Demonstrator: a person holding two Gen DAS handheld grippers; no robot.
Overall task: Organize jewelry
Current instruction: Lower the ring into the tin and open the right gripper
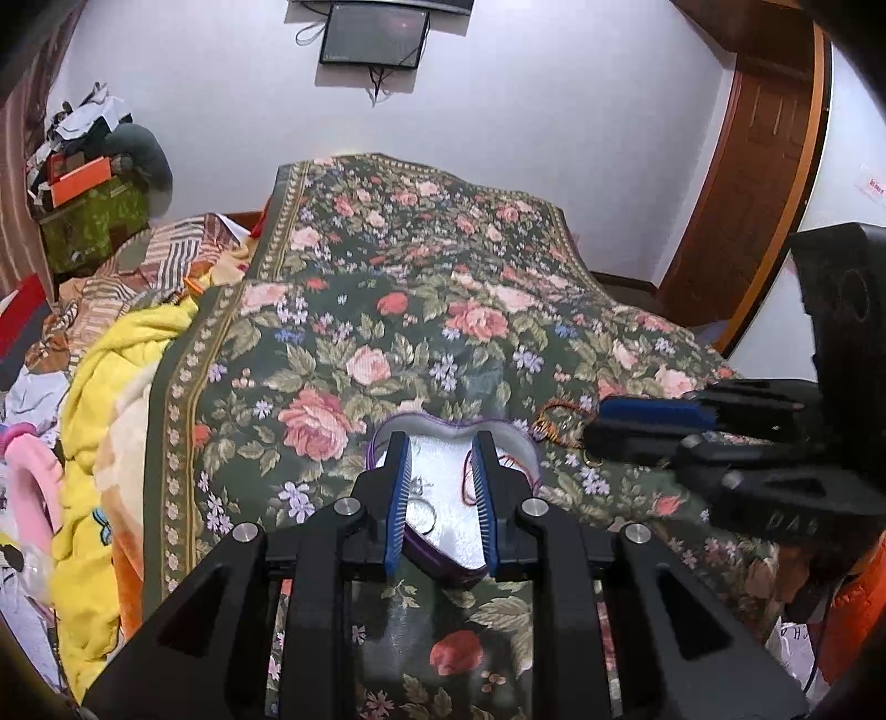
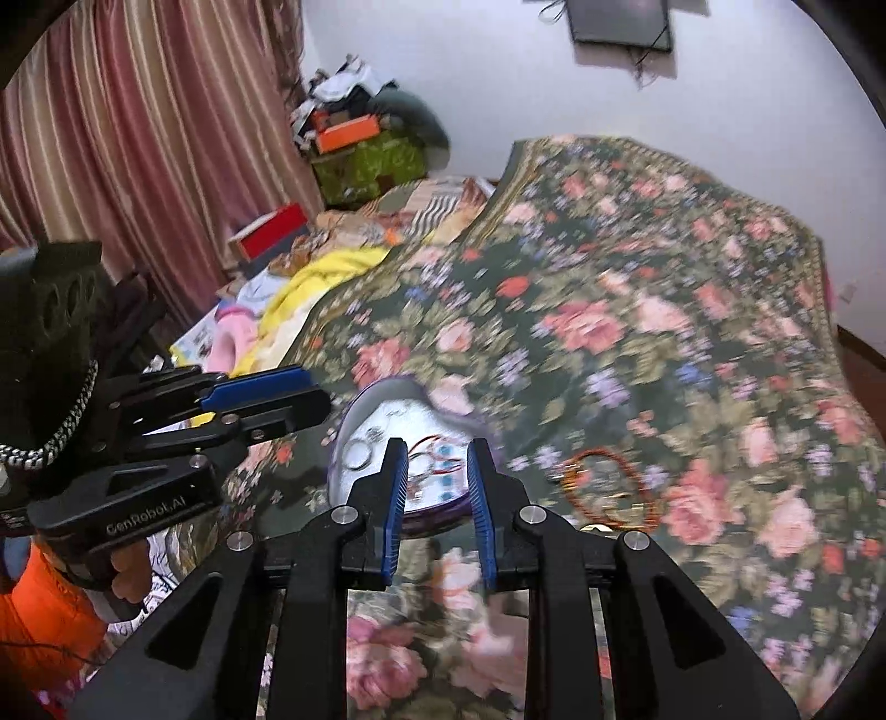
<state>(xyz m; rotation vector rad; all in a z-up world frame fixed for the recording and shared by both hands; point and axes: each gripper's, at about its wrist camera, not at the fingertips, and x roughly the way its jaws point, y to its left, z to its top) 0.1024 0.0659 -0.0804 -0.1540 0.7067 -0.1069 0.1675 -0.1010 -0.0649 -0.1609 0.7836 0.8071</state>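
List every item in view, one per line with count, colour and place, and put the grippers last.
heart-shaped box: one, purple rim with pale lining, on the bedspread under the left gripper
ring: one, silvery, inside the box
beaded bracelet: one, orange-brown, on the bedspread just right of the box
bedspread: one, dark green with pink roses, over the bed
yellow blanket: one, yellow, bunched along the bed's left edge
curtain: one, pink striped, left wall
wall screen: one, black, on the white wall
door: one, brown wood, right
left gripper: black with blue pads, open above the box
right gripper: black with blue pads, open, empty
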